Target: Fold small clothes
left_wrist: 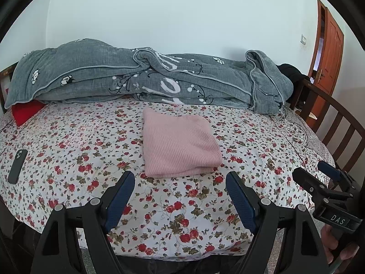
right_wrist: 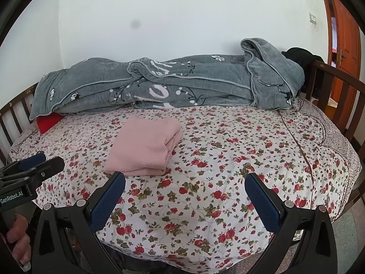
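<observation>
phone [left_wrist: 17, 166]: dark, lying flat on the floral sheet [left_wrist: 68, 141] at the far left, well apart from the garment; only the left wrist view shows it
pink garment [left_wrist: 180, 142]: folded into a neat rectangle mid-bed, touched by neither claw
left gripper [left_wrist: 180, 182]: jaws wide, nothing between them, hovering just short of the garment's near edge
right gripper [right_wrist: 184, 183]: jaws wide and empty, garment off to its left
risk: a one-sided pinch could drag the top layer and spoil the fold; the loose sheet may bunch up with it
right wrist view only: the stacked layers at the garment's right edge [right_wrist: 170, 146]
</observation>
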The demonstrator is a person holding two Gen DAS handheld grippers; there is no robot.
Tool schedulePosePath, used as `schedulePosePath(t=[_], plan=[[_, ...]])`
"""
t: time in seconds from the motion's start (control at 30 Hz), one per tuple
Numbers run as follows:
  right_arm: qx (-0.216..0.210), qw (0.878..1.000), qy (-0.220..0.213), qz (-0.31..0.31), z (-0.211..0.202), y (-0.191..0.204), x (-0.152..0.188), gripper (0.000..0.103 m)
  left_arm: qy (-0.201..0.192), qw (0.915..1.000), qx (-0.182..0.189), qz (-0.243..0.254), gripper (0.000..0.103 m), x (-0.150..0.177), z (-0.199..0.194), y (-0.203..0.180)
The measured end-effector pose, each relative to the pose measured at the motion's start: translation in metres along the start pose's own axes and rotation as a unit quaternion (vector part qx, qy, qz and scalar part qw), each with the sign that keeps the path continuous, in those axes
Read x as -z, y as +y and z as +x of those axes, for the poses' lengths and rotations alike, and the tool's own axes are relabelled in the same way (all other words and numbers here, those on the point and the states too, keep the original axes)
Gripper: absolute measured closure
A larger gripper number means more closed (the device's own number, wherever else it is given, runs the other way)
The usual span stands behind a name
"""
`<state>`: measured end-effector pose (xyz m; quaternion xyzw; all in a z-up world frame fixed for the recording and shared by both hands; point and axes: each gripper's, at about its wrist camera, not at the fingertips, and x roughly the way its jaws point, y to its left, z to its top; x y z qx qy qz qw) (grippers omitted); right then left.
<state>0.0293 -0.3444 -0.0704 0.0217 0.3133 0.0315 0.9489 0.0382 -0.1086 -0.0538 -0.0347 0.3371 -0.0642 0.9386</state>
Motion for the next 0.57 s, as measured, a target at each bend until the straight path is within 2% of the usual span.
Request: schedulePosePath(t=[0.57], plan=[[-0.003,1.0,-0.007,0.004,-0.0062,-0.0005,-0.0031,0.001,-0.022,0.9995,-0.017,0.012,0.022,-0.0019,-0.0092,-0.0085]])
